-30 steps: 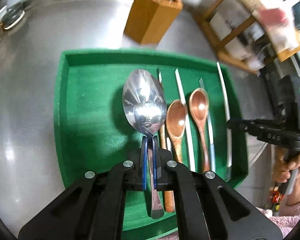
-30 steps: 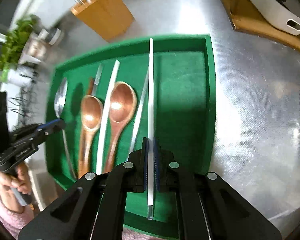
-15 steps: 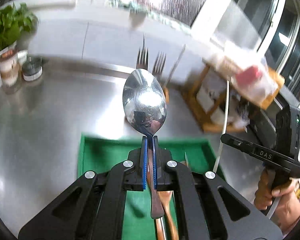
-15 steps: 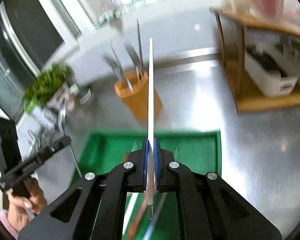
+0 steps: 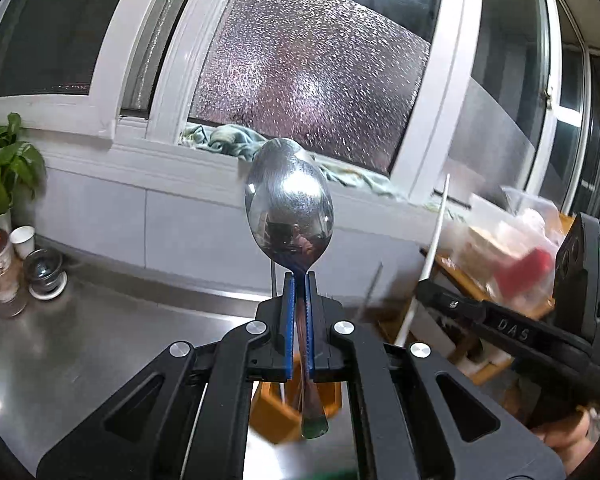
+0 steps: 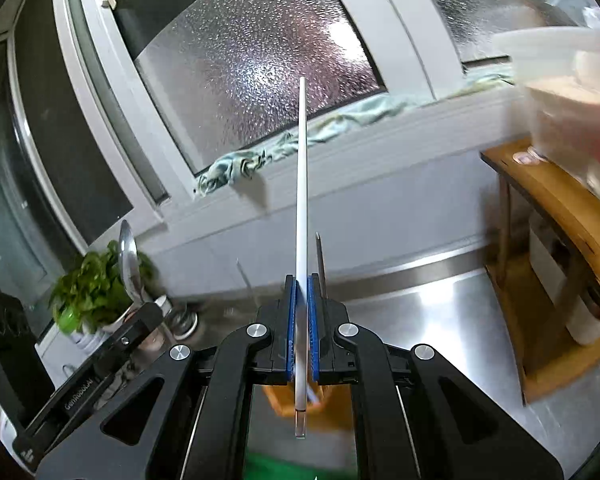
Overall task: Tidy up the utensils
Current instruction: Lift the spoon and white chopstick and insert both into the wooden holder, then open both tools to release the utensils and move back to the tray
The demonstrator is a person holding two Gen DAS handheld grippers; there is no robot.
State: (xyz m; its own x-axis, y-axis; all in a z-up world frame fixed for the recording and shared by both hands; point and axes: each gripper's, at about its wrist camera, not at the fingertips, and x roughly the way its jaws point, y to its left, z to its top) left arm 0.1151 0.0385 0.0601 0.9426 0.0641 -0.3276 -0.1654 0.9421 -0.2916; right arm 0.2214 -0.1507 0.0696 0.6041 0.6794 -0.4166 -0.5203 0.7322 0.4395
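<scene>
A: What do we have in our left gripper (image 5: 299, 280)?

B: A metal spoon (image 5: 289, 208), bowl pointing up toward the frosted window (image 5: 312, 68). The blue pads (image 5: 287, 320) are clamped on its neck, and the handle end hangs below them, over the wooden holder (image 5: 276, 412).

A: And our right gripper (image 6: 301, 284)?

B: Its jaws are pressed together on a white chopstick (image 6: 302, 184), which stands nearly upright in front of the windowsill. Its lower end pokes out beneath the pads, again above the wooden holder, which is blurred there.

A: Can we see each tool from the other side?

B: Yes. From the left camera the right gripper sits at the right edge with the chopstick rising from it. From the right camera the spoon shows at the left, edge-on, in front of the potted plant (image 6: 92, 288).

A: Anything else around us?

B: A steel counter (image 5: 80, 344), a wooden shelf (image 6: 556, 216) on the right, and a strip of green tray (image 6: 276, 468) at the bottom edge.
</scene>
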